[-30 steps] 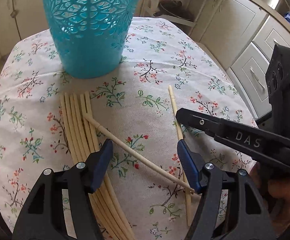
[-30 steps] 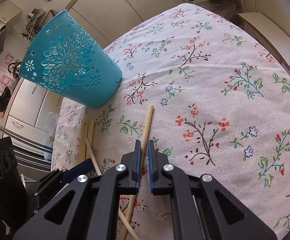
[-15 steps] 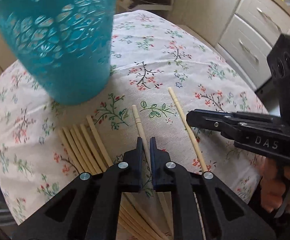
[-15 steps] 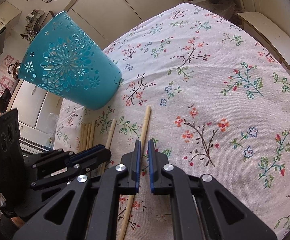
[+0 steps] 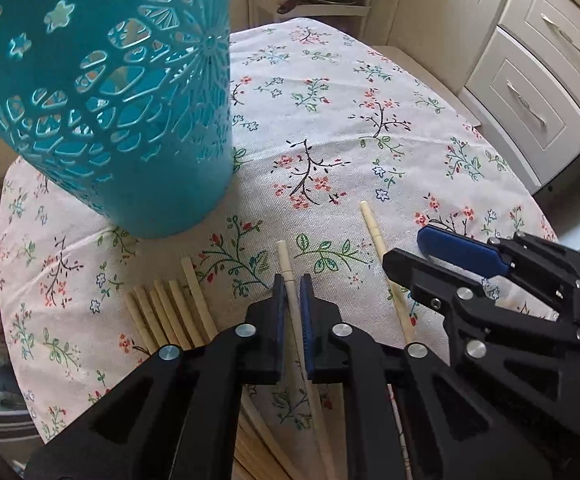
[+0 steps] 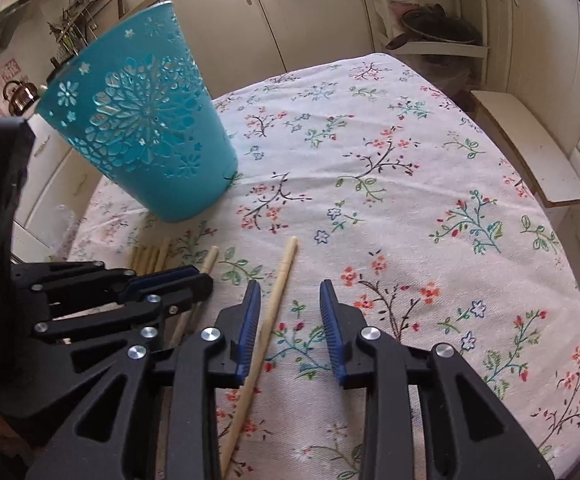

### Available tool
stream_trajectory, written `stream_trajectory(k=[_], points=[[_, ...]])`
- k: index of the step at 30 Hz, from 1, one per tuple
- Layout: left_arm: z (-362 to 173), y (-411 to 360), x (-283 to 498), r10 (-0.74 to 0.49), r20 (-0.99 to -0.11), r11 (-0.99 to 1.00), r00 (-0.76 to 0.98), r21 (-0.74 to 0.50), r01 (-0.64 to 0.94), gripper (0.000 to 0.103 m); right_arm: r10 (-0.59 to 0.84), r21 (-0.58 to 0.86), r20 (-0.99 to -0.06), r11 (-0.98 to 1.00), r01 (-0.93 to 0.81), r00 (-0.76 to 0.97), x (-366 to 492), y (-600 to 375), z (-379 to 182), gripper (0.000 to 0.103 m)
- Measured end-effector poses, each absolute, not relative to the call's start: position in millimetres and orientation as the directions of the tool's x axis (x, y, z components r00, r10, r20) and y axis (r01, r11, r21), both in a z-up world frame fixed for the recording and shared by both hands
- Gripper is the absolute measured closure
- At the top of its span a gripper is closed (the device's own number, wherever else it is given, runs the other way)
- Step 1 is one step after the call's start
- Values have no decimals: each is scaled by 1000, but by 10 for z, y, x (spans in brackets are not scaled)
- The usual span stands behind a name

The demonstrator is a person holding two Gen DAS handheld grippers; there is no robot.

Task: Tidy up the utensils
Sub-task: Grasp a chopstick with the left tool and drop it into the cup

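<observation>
Through my left wrist camera, my left gripper is pinched on one chopstick at lower centre, its pale tip poking out beyond the pads toward the teal perforated cup that fills the upper left. The stick's long axis runs nearly straight up the frame, leaning slightly left at the tip, and its back end passes under my jaws and out of sight. To its left the bundle of chopsticks lies fanned on the floral tablecloth; to its right a second loose chopstick lies almost parallel, with my right gripper over its lower part. To do this well I should lift the held stick clear of the cloth, tip it upright and feed it into the cup's mouth without nudging the cup. Through my right wrist camera, my right gripper has just been spreading its jaws, and that second chopstick lies between them, close beside the left pad; I think it is not pressed, though contact there is hard to judge. It runs from bottom centre up toward the cup at upper left.
</observation>
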State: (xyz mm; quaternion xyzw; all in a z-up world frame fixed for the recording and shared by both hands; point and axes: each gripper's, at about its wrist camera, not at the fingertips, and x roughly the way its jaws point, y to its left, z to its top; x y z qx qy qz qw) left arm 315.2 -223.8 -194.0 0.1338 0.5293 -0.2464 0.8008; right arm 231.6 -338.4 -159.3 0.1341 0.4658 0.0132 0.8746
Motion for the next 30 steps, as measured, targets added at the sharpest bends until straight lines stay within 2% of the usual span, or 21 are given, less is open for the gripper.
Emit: stream_trajectory(k=[3,6,9,10,11,17,23,30], points=[[-1935,-2127,3124,-289,-903,847,318,-86,525,98,124,206,-814,975,84,567,2351,-3319,-1606,71],[-1785,-1921,3021,-367,-859,845,356,-148,514,98,54,102,-819,993,52,571,2360,-3185,-1613,73],[-1488,-1694,2897,-448,-789,835,419,-203,511,98,-17,-12,-818,1000,13,575,2359,-3049,-1631,86],[-1376,-1620,2871,-469,-764,833,443,-217,509,98,-8,-11,-819,1000,-2,573,2364,-3029,-1632,93],[-1254,-1535,2849,-490,-736,830,468,-231,507,98,-2,-5,-821,1000,-4,571,2369,-3034,-1633,94],[-553,-1136,2829,-567,-577,817,588,-302,492,98,48,73,-821,997,20,570,2393,-3145,-1643,97],[-57,-880,3022,-550,-459,835,698,-327,443,98,63,100,-817,994,33,574,2403,-3155,-1645,97],[288,-804,3393,-495,-370,861,786,-336,383,98,79,127,-814,991,43,576,2397,-3170,-1644,97]])
